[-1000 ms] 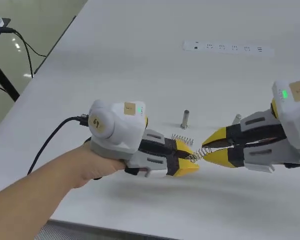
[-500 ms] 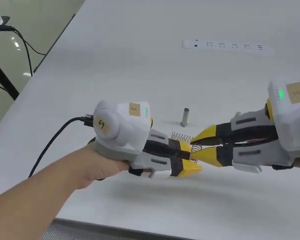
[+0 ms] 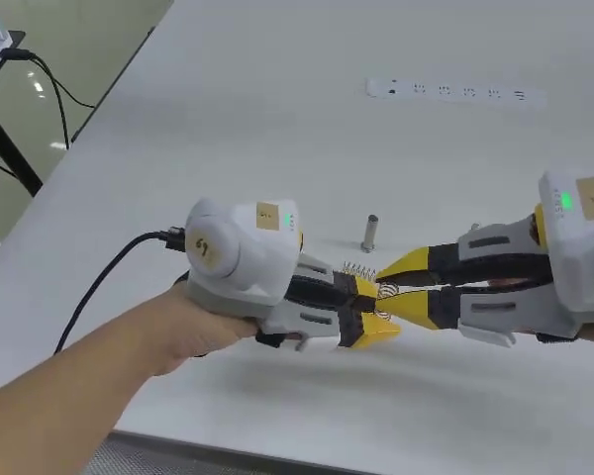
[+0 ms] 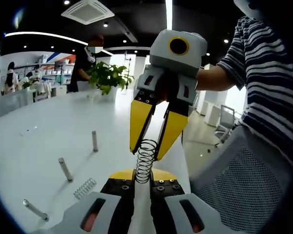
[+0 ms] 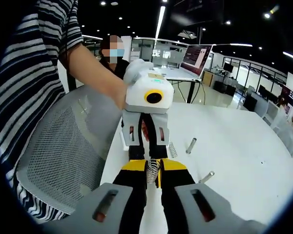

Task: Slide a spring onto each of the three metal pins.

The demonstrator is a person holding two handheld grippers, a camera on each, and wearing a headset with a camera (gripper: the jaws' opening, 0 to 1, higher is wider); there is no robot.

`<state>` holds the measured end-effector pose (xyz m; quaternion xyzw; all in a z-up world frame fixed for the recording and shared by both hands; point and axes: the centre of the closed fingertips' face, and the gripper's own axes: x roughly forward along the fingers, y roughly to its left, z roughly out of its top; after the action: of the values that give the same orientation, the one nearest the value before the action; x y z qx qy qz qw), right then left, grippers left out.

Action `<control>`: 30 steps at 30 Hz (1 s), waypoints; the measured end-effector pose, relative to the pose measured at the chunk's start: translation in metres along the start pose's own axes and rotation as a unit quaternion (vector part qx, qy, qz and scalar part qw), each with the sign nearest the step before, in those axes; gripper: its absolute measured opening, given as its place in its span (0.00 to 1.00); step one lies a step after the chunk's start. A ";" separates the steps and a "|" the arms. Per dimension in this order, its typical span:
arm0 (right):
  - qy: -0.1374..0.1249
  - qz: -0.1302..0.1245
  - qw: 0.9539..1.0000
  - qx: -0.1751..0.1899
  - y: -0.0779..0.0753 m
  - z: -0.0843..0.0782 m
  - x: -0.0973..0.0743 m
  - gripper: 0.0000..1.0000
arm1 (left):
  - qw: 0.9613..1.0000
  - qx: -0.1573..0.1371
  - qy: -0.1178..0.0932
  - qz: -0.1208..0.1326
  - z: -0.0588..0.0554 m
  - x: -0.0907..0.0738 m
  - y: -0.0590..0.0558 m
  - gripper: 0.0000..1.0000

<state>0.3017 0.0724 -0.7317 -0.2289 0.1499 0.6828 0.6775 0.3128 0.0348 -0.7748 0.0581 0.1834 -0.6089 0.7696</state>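
Observation:
A small steel spring [image 4: 145,161] is clamped at its lower end in my left gripper [image 4: 142,179], which is shut on it. My right gripper [image 4: 146,148] faces it head-on, with a yellow jaw on each side of the spring's far end, pressing on it. In the right gripper view the same spring [image 5: 152,171] sits between my right gripper [image 5: 153,170] tips. In the head view both grippers meet just above the table: the left gripper [image 3: 371,315], the right gripper [image 3: 394,289] and the spring [image 3: 386,291]. Three metal pins [image 4: 94,140] [image 4: 65,169] [image 4: 35,209] stand bare on the table.
A second loose spring [image 3: 359,270] lies on the white table [image 3: 277,119] just behind the jaws, with a pin [image 3: 370,233] beyond it. A white power strip [image 3: 445,93] lies far back. A mesh chair [image 5: 63,146] stands by the table's edge.
My right gripper has moved left until its jaws straddle the free end of the spring held by the left gripper. The left gripper stayed almost still.

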 end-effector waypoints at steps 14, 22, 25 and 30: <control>0.010 -0.007 1.000 -0.027 -0.002 -0.002 -0.001 0.07 | 1.000 -0.007 -0.012 0.014 0.005 0.000 0.005 0.07; 0.011 -0.014 0.999 -0.028 -0.006 -0.003 -0.001 0.07 | 0.999 -0.021 -0.008 0.023 0.002 -0.003 0.009 0.14; 0.011 -0.017 0.999 -0.027 -0.008 -0.003 -0.001 0.07 | 0.999 -0.019 -0.003 0.028 -0.001 -0.005 0.011 0.14; 0.012 -0.025 0.999 -0.027 -0.012 -0.003 -0.002 0.07 | 0.999 -0.023 -0.004 0.042 -0.003 -0.012 0.016 0.20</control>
<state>0.3137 0.0694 -0.7323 -0.2592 0.1336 0.6666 0.6860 0.3253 0.0505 -0.7754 0.0457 0.1920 -0.5722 0.7960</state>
